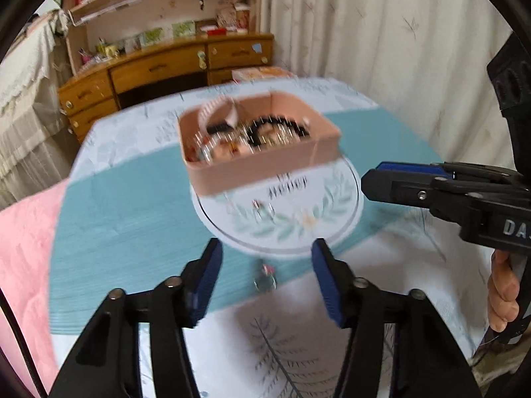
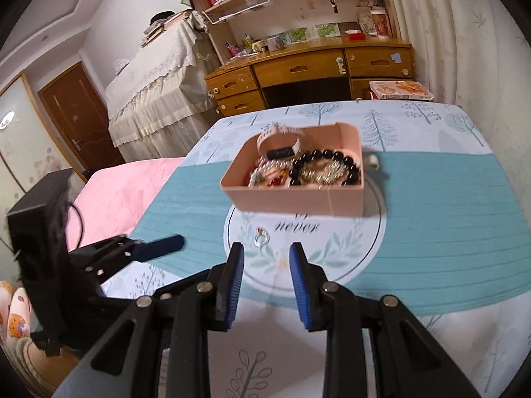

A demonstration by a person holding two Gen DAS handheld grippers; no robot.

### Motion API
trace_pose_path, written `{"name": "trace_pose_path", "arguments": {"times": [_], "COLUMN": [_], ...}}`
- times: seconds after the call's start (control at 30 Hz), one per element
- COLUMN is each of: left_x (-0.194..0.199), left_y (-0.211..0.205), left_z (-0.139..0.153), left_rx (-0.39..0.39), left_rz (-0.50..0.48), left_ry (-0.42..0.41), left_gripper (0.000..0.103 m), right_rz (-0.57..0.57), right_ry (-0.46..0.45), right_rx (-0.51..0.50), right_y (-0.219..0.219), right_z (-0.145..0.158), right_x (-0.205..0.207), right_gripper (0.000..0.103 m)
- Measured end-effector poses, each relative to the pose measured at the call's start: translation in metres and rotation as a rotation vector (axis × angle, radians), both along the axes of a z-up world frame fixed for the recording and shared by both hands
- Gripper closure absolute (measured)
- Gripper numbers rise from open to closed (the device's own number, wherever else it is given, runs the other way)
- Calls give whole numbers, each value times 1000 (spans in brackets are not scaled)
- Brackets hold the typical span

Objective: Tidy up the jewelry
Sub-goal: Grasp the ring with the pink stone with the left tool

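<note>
A pink box (image 2: pixel 295 195) full of jewelry is seen on the far part of a round white mat (image 2: pixel 351 252), which lies on a teal runner (image 2: pixel 448 205) across a tree-printed tablecloth (image 2: pixel 415 112). Inside the box, a string of black beads (image 2: pixel 328 159), gold-coloured pieces and a pink band (image 2: pixel 278 137) are heaped together. A small ring (image 2: pixel 260 237) lies loose on the mat, just in front of the box.

In the left wrist view, much blurred, another small ring (image 1: pixel 265 278) with a reddish top is seen on the runner, just off the mat's near edge. The left gripper (image 1: pixel 267 275) is held above it with blue pads (image 1: pixel 207 278) well apart; the ring shows between them, but no contact is seen.

The right gripper (image 2: pixel 267 278) is held over the mat's near edge, its pads (image 2: pixel 234 285) a narrow gap apart, with nothing between them. A hand (image 1: pixel 502 293) is seen on its handle in the left view.

A wooden desk (image 2: pixel 315 69) with shelves and a curtain (image 2: pixel 464 33) stand behind the table.
</note>
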State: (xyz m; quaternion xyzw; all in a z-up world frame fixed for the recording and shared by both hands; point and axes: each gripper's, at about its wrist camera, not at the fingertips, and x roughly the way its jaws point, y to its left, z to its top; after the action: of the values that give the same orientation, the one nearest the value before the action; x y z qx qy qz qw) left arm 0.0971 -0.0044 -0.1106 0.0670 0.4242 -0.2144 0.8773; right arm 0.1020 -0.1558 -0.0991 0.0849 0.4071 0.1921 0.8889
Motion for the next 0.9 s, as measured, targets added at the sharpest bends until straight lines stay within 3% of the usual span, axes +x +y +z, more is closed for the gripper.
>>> {"name": "trace_pose_path", "arguments": {"times": [0.1, 0.27, 0.57, 0.8, 0.9], "left_x": [0, 6, 13, 9, 7], "left_y": [-1, 1, 8, -3, -8], "left_z": [-11, -21, -32, -32, -32], "left_rx": [12, -3, 10, 52, 95], "left_rz": [-16, -51, -53, -88, -102], "left_ry": [21, 62, 101, 83, 65], "left_gripper": [54, 70, 71, 71, 81], "right_rz": [20, 39, 51, 49, 49], "right_ry": [-12, -9, 16, 27, 24], "right_rx": [-25, -14, -13, -16, -27], "right_y": [1, -1, -2, -1, 0], "right_z": [-7, -14, -27, -32, -32], "right_x": [-3, -1, 4, 4, 3], "right_gripper": [74, 74, 75, 74, 74]}}
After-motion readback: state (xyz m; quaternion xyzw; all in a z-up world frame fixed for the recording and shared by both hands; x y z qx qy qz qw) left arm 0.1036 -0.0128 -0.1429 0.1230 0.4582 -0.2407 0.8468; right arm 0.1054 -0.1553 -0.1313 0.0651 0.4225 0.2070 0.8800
